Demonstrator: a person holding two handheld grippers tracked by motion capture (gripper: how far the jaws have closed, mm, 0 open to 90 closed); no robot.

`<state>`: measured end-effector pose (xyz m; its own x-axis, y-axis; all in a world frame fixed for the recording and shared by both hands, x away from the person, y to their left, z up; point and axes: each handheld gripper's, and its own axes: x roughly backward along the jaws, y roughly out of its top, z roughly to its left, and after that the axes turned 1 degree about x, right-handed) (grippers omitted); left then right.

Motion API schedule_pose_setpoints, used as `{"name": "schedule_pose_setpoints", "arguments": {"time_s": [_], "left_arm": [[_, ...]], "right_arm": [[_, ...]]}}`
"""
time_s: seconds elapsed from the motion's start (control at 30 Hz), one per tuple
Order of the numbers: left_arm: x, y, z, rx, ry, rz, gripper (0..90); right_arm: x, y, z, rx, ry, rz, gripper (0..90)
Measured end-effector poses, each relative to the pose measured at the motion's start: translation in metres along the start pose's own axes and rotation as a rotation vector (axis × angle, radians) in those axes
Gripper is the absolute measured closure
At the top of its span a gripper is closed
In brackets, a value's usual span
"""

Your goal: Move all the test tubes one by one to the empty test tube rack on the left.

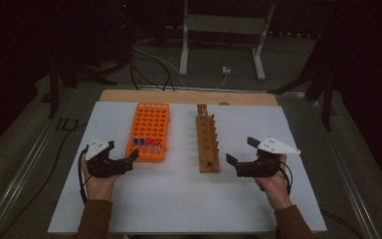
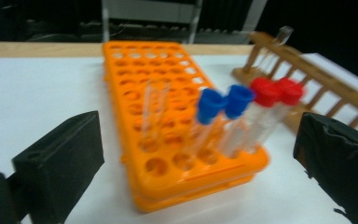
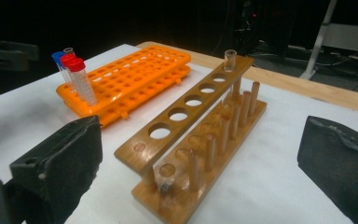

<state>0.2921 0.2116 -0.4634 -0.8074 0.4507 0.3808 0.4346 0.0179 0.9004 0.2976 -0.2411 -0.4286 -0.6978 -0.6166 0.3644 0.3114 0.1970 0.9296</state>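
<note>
Tubes stand upright in the orange rack's (image 1: 149,130) near row, capped ones (image 2: 242,116) right in front of the left gripper (image 1: 124,158), jaws spread and empty; right gripper (image 1: 240,152), also spread, faces the wooden rack (image 1: 207,143).

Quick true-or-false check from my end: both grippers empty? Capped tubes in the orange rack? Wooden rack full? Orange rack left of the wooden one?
1. Both grippers hold nothing. True: the left gripper and the right gripper stand open with nothing between their jaws.
2. The orange rack holds two blue-capped and two red-capped tubes. True: the blue-capped tubes and the red-capped tubes stand in its near row, beside an uncapped clear tube.
3. The wooden rack is full of tubes. False: it holds one clear tube at its far end; the other holes are open.
4. The orange rack lies to the right of the wooden rack in the high view. False: it lies to the left.
</note>
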Motion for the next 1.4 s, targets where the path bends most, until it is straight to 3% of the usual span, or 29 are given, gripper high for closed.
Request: {"name": "schedule_pose_setpoints", "arguments": {"time_s": [0.27, 0.53, 0.77, 1.1, 1.27, 1.4], "left_arm": [[0.004, -0.003, -0.019, -0.053, -0.045, -0.033, 0.4], [0.000, -0.008, -0.032, -0.084, -0.069, -0.028, 0.4], [-0.002, -0.011, -0.038, -0.080, -0.083, -0.031, 0.4], [0.005, -0.010, -0.034, -0.047, -0.080, -0.062, 0.4], [0.003, -0.011, -0.033, -0.050, -0.083, -0.052, 0.4], [0.000, -0.011, -0.034, -0.058, -0.090, -0.047, 0.4]], "right_arm": [[-0.022, 0.015, 0.005, 0.061, -0.006, 0.033, 0.5], [-0.047, 0.030, -0.004, -0.002, 0.002, 0.026, 0.5], [-0.071, 0.045, -0.016, 0.015, -0.017, 0.030, 7.5], [-0.130, 0.055, -0.029, -0.009, -0.040, 0.082, 17.5], [-0.157, 0.051, -0.037, -0.051, -0.052, 0.111, 32.8], [-0.173, 0.047, -0.038, -0.004, -0.129, 0.138, 55.4]]}}
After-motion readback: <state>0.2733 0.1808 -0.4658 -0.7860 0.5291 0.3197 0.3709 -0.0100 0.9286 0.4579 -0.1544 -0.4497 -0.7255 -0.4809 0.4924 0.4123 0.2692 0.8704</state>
